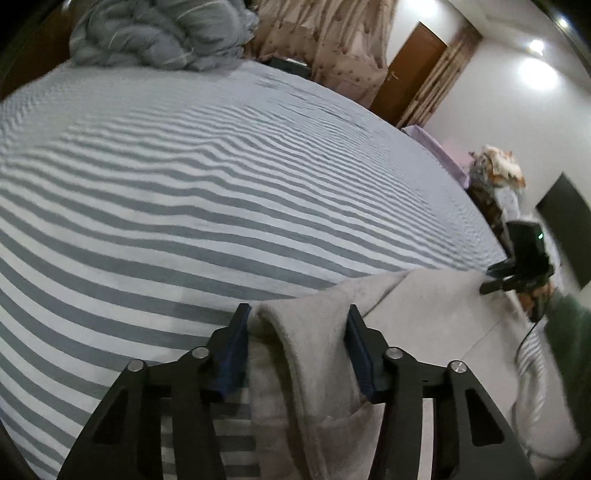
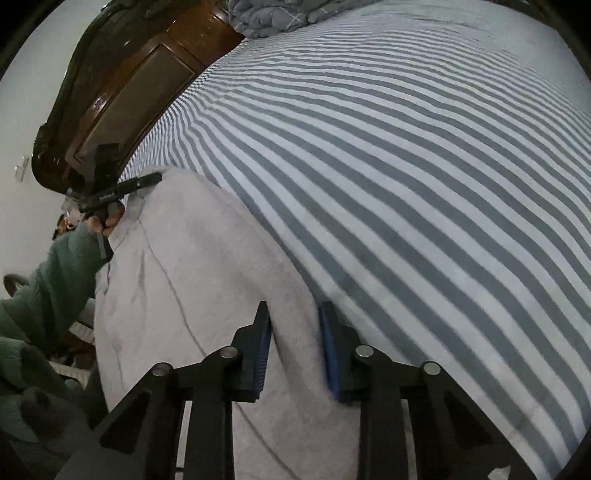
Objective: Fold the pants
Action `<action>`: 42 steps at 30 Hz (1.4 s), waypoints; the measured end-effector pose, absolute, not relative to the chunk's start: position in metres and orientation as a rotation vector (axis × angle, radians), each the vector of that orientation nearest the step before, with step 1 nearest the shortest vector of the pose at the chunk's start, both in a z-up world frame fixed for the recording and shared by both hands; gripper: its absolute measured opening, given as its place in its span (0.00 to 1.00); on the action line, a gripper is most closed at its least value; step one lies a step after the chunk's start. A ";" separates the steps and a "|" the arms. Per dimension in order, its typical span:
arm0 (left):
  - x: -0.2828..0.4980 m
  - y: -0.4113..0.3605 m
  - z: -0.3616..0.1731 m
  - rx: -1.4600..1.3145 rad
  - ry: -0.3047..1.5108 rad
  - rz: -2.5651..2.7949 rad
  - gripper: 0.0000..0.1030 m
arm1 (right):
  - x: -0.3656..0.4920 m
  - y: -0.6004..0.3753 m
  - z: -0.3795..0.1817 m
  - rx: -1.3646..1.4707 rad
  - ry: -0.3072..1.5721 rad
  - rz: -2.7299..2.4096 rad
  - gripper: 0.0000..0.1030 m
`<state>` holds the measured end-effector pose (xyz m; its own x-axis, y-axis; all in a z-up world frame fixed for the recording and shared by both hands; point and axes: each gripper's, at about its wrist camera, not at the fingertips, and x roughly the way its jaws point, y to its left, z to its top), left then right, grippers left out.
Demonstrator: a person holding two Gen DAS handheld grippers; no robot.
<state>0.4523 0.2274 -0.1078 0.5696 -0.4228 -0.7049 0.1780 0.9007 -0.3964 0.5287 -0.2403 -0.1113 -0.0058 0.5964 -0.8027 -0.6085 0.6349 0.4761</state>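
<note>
Light grey fleece pants [image 1: 424, 306] hang over the near edge of a bed with a grey and white striped sheet [image 1: 184, 184]. My left gripper [image 1: 297, 314] has its jaws apart around a thick folded edge of the pants; the blue pads [image 1: 236, 354] flank the cloth, and squeeze cannot be told. My right gripper [image 2: 293, 314] has its blue pads close on a ridge of the pants [image 2: 192, 266]. The left gripper also shows in the right wrist view [image 2: 110, 192], and the right gripper shows in the left wrist view [image 1: 521, 266], both at the pants' top edge.
A crumpled grey duvet [image 1: 162, 33] lies at the head of the bed. A dark wooden headboard [image 2: 122, 85] stands at the left. A wooden door [image 1: 410, 74], curtains and a cluttered stand [image 1: 495, 173] are beyond the bed. A green sleeve [image 2: 48, 280] shows.
</note>
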 end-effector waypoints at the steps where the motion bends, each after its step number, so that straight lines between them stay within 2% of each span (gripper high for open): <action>1: 0.450 0.224 -0.106 -0.272 0.889 -0.351 0.46 | 0.525 -0.239 -0.110 -0.021 1.256 0.943 0.22; 5: 0.440 0.207 -0.098 -0.151 0.845 -0.316 0.43 | 0.522 -0.225 -0.108 -0.065 1.266 0.900 0.22; 9: 0.439 0.209 -0.098 -0.150 0.862 -0.283 0.43 | 0.517 -0.201 -0.107 -0.149 1.246 0.807 0.20; 12: 0.433 0.210 -0.090 -0.162 0.859 -0.268 0.42 | 0.502 -0.190 -0.094 -0.209 1.210 0.776 0.12; 19: 0.396 0.209 -0.042 -0.157 0.800 -0.292 0.38 | 0.451 -0.187 -0.040 -0.226 1.123 0.722 0.10; 21: 0.381 0.213 -0.032 -0.171 0.797 -0.303 0.36 | 0.436 -0.190 -0.027 -0.225 1.103 0.703 0.10; 23: 0.364 0.215 -0.023 -0.176 0.800 -0.319 0.25 | 0.414 -0.188 -0.015 -0.240 1.081 0.688 0.10; 27: 0.325 0.214 -0.012 -0.174 0.805 -0.332 0.22 | 0.370 -0.189 -0.001 -0.237 1.054 0.666 0.10; 37: 0.233 0.202 -0.025 -0.179 0.858 -0.345 0.17 | 0.271 -0.202 -0.041 -0.115 1.092 0.644 0.09; 42: 0.198 0.201 -0.061 -0.188 0.998 -0.315 0.18 | 0.239 -0.196 -0.081 -0.101 1.140 0.615 0.11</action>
